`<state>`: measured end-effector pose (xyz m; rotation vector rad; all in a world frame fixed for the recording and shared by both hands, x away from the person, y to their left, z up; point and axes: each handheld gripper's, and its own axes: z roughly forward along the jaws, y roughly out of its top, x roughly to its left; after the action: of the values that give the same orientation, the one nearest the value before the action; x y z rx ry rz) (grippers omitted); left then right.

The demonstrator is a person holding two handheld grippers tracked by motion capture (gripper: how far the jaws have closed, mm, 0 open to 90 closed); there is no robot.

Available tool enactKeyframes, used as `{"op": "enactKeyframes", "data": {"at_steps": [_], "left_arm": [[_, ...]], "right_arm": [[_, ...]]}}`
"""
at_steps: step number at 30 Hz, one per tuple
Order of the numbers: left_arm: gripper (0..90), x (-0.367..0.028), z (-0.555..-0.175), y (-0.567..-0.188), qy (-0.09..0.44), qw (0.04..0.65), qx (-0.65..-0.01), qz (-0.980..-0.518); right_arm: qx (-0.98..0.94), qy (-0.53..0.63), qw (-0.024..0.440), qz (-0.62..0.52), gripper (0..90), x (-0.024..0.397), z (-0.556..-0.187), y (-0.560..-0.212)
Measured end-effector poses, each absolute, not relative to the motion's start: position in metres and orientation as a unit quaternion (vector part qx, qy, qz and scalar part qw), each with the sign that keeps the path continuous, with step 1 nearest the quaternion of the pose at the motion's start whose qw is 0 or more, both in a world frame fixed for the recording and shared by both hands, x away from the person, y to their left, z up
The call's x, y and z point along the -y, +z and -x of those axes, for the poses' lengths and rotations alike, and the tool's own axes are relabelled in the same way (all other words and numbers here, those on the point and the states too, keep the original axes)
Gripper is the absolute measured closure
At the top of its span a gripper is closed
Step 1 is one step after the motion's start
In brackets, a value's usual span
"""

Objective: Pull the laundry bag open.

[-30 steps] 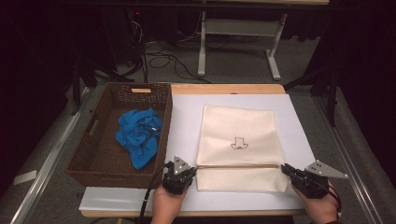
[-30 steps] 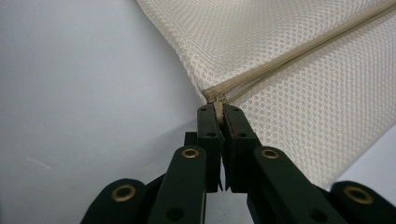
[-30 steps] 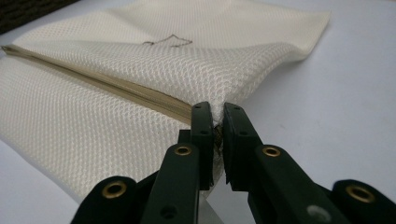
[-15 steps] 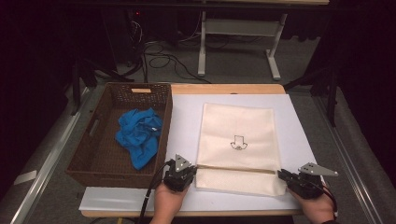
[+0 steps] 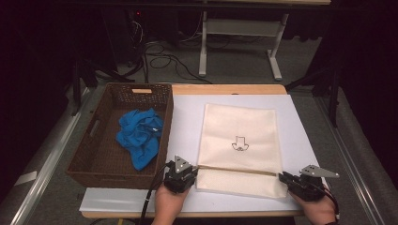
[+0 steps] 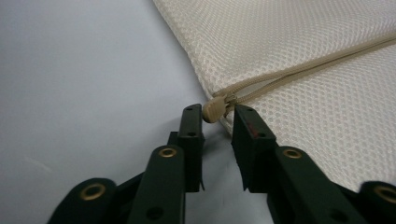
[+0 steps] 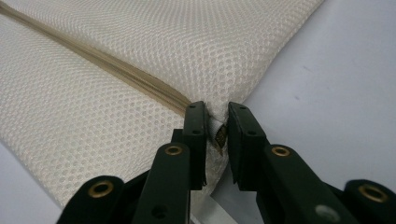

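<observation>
A cream mesh zipper bag (image 5: 239, 136) with a small dark drawing lies flat on the white sheet (image 5: 187, 117). Its tan zipper (image 5: 234, 169) runs across near the front edge. My left gripper (image 5: 191, 170) sits at the bag's left end. Its jaws have just been opening, and the tan zipper pull (image 6: 211, 112) lies loose between the tips of the left gripper (image 6: 217, 116). My right gripper (image 5: 283, 177) is at the bag's right end. Its jaws have also just been opening, and the right gripper (image 7: 216, 114) straddles the bag's corner (image 7: 215, 122) with a gap showing.
A brown wicker basket (image 5: 94, 154) stands left of the sheet, with a crumpled blue cloth (image 5: 140, 133) inside. The wooden table edge (image 5: 225, 89) lies behind the sheet. Beyond it are cables and a desk frame on the floor.
The right hand has shifted slightly at the bag's right end. The left hand and the bag stay where they were.
</observation>
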<state>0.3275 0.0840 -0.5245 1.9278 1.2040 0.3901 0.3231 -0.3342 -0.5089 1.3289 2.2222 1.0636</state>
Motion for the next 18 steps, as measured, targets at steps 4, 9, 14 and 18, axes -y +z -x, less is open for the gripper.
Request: {"op": "enactKeyframes", "data": {"at_steps": [4,9,14,18], "left_arm": [[62.2,-0.084,-0.326,-0.522,0.161,0.413,-0.475,-0.76],[53.6,-0.081,-0.322,-0.519,0.172,0.425,-0.463,-0.759],[45.3,-0.07,-0.316,-0.515,0.206,0.425,-0.436,-0.766],[35.4,-0.064,-0.313,-0.512,0.223,0.429,-0.429,-0.763]], "right_arm": [[-0.773,0.387,0.178,-0.469,71.3,0.336,-0.321,-0.505],[-0.766,0.41,0.205,-0.452,60.6,0.336,-0.317,-0.497],[-0.763,0.429,0.229,-0.425,51.4,0.334,-0.315,-0.493],[-0.761,0.435,0.234,-0.42,44.2,0.334,-0.317,-0.494]]}}
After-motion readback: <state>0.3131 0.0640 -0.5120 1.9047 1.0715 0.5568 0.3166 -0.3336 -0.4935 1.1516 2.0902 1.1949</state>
